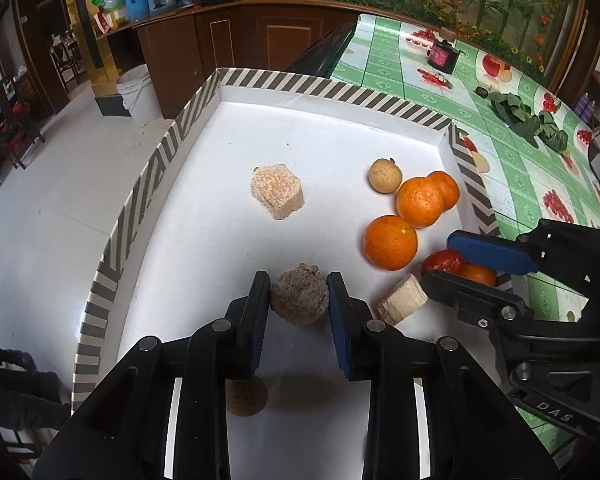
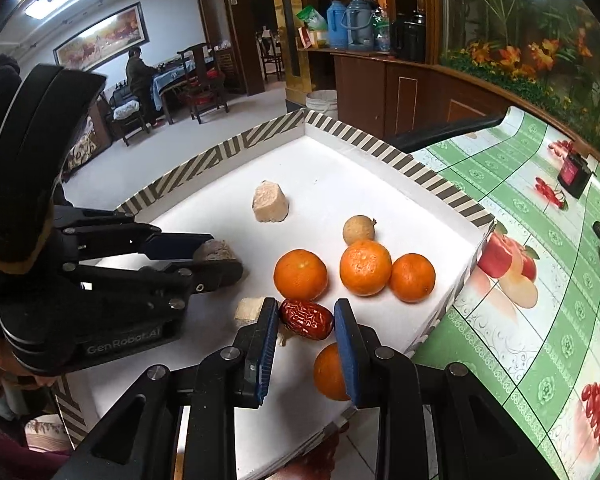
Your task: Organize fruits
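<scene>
Reading "GenRobot.AI" on left tool (image 2: 216, 258), "DAS" on right tool (image 1: 484, 270)

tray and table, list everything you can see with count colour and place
tray: 1, white with striped rim, on the table
oranges: 4, orange, three clustered at the tray's right side, one at the near edge by the right gripper
date: 1, dark red, between the right jaws
longan: 1, tan, behind the oranges
brown lumps: 2, one mid-tray, one in the left gripper
pale block: 1, cream, between the grippers
tablecloth: 1, green fruit print
leaves: 1 bunch, green, on the cloth
left gripper: black, blue pads, shut on a lump
right gripper: same, around the date
</scene>
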A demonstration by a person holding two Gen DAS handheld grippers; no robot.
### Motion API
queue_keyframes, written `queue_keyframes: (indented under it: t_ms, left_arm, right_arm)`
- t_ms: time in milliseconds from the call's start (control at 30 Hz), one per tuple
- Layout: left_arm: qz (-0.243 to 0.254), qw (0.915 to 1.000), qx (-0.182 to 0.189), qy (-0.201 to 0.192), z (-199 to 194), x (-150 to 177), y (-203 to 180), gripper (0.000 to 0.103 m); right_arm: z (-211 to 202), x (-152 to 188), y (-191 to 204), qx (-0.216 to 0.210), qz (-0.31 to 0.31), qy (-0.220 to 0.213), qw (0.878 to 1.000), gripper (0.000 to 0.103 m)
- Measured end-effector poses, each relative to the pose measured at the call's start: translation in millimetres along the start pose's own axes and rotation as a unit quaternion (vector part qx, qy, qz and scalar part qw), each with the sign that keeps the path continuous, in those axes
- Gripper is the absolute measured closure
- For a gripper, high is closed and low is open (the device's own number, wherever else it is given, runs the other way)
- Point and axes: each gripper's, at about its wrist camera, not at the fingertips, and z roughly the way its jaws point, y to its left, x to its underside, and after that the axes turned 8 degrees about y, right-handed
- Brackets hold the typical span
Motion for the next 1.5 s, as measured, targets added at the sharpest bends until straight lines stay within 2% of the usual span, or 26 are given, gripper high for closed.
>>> queue_keyframes:
  t_ms: [100,133,167,333,433,700,867,1167,1500]
  left_arm:
    - [0.0,1.0,-0.002,-0.001,-0.5,-0.2,0.4,0.062]
    - [-0.001,1.0,-0.002,-0.001,-1.0,-0.1,0.4,0.052]
    - [-0.001,1.0,-0.002,-0.002,-1.7,0.1,0.5,0.047]
    - [-0.004,0.9997,-0.018,-0.019,-7.7,2.8,0.5,0.047]
    - [-0.003,0.999,-0.028,-0.034,-13.3,7.5,-2.3,0.047]
    - [0.007,0.9925,-0.057,-0.108,-40.6,26.3,-20.6,0.047]
    - [0.009,0.9867,-0.072,-0.145,-53.7,38.0,-32.8,0.047]
    - [-0.01,0.9867,-0.059,-0.151,-59.7,48.6,-42.8,0.047]
    - [-0.017,0.986,-0.07,-0.15,-63.1,54.9,-44.0,0.047]
  right_arm:
    - [0.1,1.3,-6.8,-0.004,0.011,0.002,1.0,0.065]
    - [0.4,1.4,-8.1,-0.006,0.014,0.002,1.0,0.065]
    - [0.4,1.9,-9.9,-0.011,0.018,0.003,1.0,0.065]
    - [-5.1,8.6,-9.0,-0.011,0.025,-0.002,1.0,0.065]
    - [-18.0,15.1,-9.3,-0.01,0.04,-0.024,0.999,0.065]
    - [-50.1,36.3,-5.5,0.012,0.068,-0.072,0.995,0.065]
    - [-57.5,48.1,-5.3,0.024,0.08,-0.082,0.993,0.065]
    - [-60.5,64.5,-3.1,0.039,0.088,-0.086,0.992,0.065]
    - [-63.0,68.0,-3.5,0.035,0.092,-0.085,0.992,0.065]
